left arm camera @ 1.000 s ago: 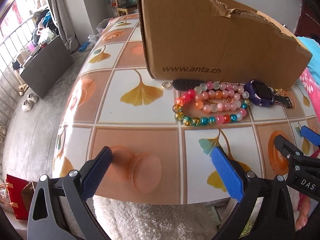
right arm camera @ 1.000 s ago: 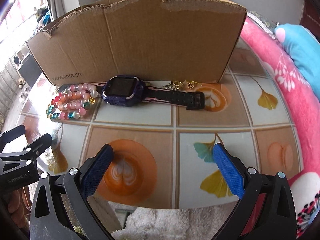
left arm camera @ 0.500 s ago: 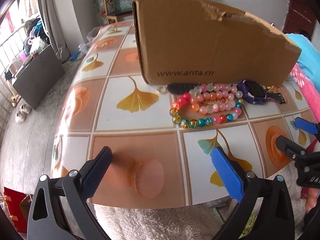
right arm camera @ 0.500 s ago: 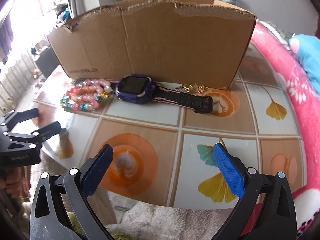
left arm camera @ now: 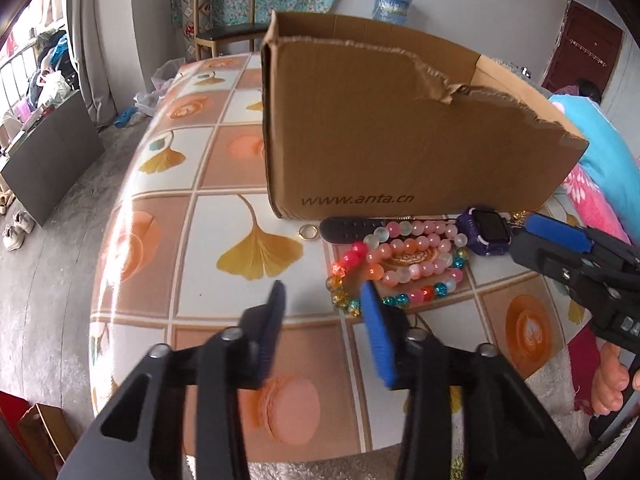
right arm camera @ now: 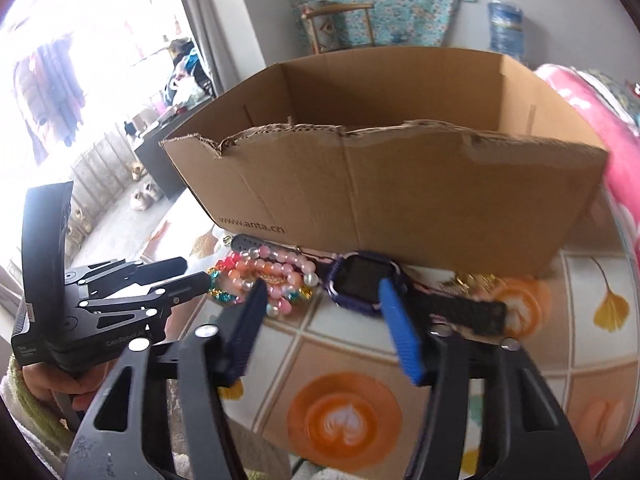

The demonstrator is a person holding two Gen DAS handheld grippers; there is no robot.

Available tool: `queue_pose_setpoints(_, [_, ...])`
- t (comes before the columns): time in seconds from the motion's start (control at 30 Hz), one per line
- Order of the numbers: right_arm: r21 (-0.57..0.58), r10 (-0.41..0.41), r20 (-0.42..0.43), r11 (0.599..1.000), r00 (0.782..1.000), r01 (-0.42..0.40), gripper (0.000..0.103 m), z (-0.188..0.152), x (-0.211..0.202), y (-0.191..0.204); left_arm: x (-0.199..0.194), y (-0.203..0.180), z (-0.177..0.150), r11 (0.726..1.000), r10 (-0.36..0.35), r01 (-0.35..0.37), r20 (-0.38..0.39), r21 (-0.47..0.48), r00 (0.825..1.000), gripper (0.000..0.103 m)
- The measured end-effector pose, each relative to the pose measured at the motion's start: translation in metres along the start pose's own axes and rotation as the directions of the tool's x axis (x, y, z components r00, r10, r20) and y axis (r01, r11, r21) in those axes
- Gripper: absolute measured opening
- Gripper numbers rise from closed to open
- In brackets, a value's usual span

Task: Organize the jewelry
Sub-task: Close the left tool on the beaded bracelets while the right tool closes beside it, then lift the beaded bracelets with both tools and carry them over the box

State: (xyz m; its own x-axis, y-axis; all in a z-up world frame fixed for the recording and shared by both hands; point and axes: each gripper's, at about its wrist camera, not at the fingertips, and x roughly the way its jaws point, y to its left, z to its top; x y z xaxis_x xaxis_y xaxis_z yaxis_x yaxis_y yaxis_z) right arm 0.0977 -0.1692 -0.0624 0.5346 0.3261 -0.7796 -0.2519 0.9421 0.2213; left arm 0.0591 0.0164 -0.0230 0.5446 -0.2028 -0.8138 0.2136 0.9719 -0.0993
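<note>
1. Two hand-held tools hovered over a tiled bench (left arm camera: 168,240) in front of a torn cardboard box (left arm camera: 400,140), with the jewelry lying in a row along the foot of the box's near wall.

2. The left tool (left arm camera: 322,300) had just been narrowing its jaws; they stood partly closed with nothing between the blue pads, over bare bench just left of the bead bracelets (left arm camera: 400,264).

3. The bracelets lay in a loose heap ahead and slightly right of that tool, its right pad overlapping their near edge in the left wrist view (whether it touched them could not be told).

4. The right tool (right arm camera: 320,320) had likewise been closing and gripped nothing; its jaws framed the purple watch (right arm camera: 364,284), which lay just beyond the tips.

5. The watch's long axis ran left to right along the box wall, its black strap (right arm camera: 464,314) trailing right, so the jaws straddled the watch body across that axis.

6. A small ring (left arm camera: 308,233) sat at the box's left corner and a gold trinket (right arm camera: 472,280) to the right of the watch.

7. Both tools were tilted steeply down toward the bench; the right hand looked the nearer to the watch, the left to the beads.
</note>
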Motion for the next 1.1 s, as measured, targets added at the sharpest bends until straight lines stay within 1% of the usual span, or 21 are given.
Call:
queue_pose_setpoints(0.03, [-0.005, 0.0, -0.011, 1.0, 1.0, 0.0, 0.036, 0.002, 0.005, 0.0, 0.001, 0.0, 0.0, 1.0, -0.002, 0.002, -0.001, -0.002, 1.0, 0.035])
queue_pose_setpoints(0.07, [-0.007, 0.0, -0.018, 1.0, 1.0, -0.001, 0.032, 0.005, 0.007, 0.002, 0.001, 0.0, 0.0, 1.0, -0.006, 0.006, -0.003, -0.002, 1.0, 0.032])
queue_pose_setpoints(0.13, [-0.016, 0.003, -0.036, 1.0, 0.999, -0.004, 0.023, 0.01, 0.013, 0.005, 0.001, -0.003, 0.001, 1.0, -0.01, 0.01, -0.004, 0.008, 1.0, 0.03])
queue_pose_setpoints(0.2, [-0.035, -0.003, -0.046, 0.999, 0.999, 0.001, 0.02, 0.012, 0.012, 0.011, 0.002, -0.003, 0.003, 1.0, -0.015, 0.015, -0.009, 0.014, 1.0, 0.029])
queue_pose_setpoints(0.23, [-0.044, -0.005, -0.054, 0.999, 0.999, 0.003, 0.017, 0.012, 0.013, 0.012, 0.002, -0.002, 0.003, 1.0, -0.021, 0.021, -0.013, 0.012, 1.0, 0.029])
queue_pose_setpoints(0.37, [-0.079, -0.014, -0.1, 0.997, 0.995, 0.006, 0.017, 0.018, 0.024, 0.014, 0.003, 0.004, 0.005, 0.999, -0.051, 0.051, -0.029, -0.005, 0.998, 0.029])
queue_pose_setpoints(0.4, [-0.088, -0.017, -0.104, 0.996, 0.994, 0.008, 0.016, 0.021, 0.025, 0.014, 0.004, 0.006, 0.006, 0.998, -0.066, 0.065, -0.034, -0.014, 0.997, 0.029])
queue_pose_setpoints(0.47, [-0.116, -0.03, -0.119, 0.993, 0.992, 0.016, 0.016, 0.02, 0.025, 0.018, 0.004, 0.01, 0.007, 0.993, -0.119, 0.118, -0.036, -0.032, 0.992, 0.029])
queue_pose_setpoints(0.53, [-0.14, -0.039, -0.132, 0.99, 0.99, 0.02, 0.016, 0.024, 0.028, 0.021, 0.006, 0.011, 0.008, 0.989, -0.143, 0.142, -0.043, -0.031, 0.989, 0.029])
queue_pose_setpoints(0.57, [-0.158, -0.048, -0.144, 0.987, 0.988, 0.025, 0.016, 0.024, 0.029, 0.024, 0.007, 0.011, 0.008, 0.989, -0.144, 0.142, -0.049, -0.027, 0.988, 0.029])
queue_pose_setpoints(0.6, [-0.178, -0.064, -0.152, 0.983, 0.986, 0.036, 0.014, 0.024, 0.031, 0.026, 0.008, 0.01, 0.008, 0.99, -0.141, 0.14, -0.048, -0.018, 0.989, 0.029])
queue_pose_setpoints(0.67, [-0.205, -0.078, -0.157, 0.978, 0.984, 0.045, 0.014, 0.025, 0.032, 0.03, 0.008, 0.008, 0.009, 0.991, -0.13, 0.131, -0.051, 0.001, 0.99, 0.029])
queue_pose_setpoints(0.77, [-0.245, -0.114, -0.183, 0.967, 0.976, 0.067, 0.011, 0.027, 0.034, 0.034, 0.011, 0.003, 0.013, 0.996, -0.08, 0.082, -0.057, 0.038, 0.995, 0.028])
queue_pose_setpoints(0.8, [-0.256, -0.124, -0.192, 0.964, 0.974, 0.072, 0.01, 0.028, 0.039, 0.038, 0.012, 0.0, 0.014, 0.997, -0.046, 0.05, -0.057, 0.065, 0.997, 0.027])
queue_pose_setpoints(0.93, [-0.347, -0.192, -0.184, 0.93, 0.964, 0.119, 0.01, 0.027, 0.045, 0.054, 0.013, -0.004, 0.011, 0.992, -0.005, 0.011, -0.047, 0.124, 0.999, 0.025])
queue_pose_setpoints(1.0, [-0.378, -0.214, -0.172, 0.916, 0.961, 0.137, 0.008, 0.025, 0.046, 0.061, 0.013, -0.007, 0.01, 0.988, 0.002, 0.004, -0.039, 0.152, 0.999, 0.021])
queue_pose_setpoints(1.07, [-0.379, -0.221, -0.168, 0.914, 0.961, 0.144, 0.008, 0.025, 0.046, 0.063, 0.012, -0.009, 0.007, 0.985, -0.005, 0.01, -0.034, 0.17, 0.999, 0.012])
queue_pose_setpoints(1.1, [-0.374, -0.22, -0.167, 0.916, 0.961, 0.145, 0.007, 0.025, 0.046, 0.064, 0.011, -0.009, 0.006, 0.984, -0.011, 0.016, -0.033, 0.176, 0.999, 0.011])
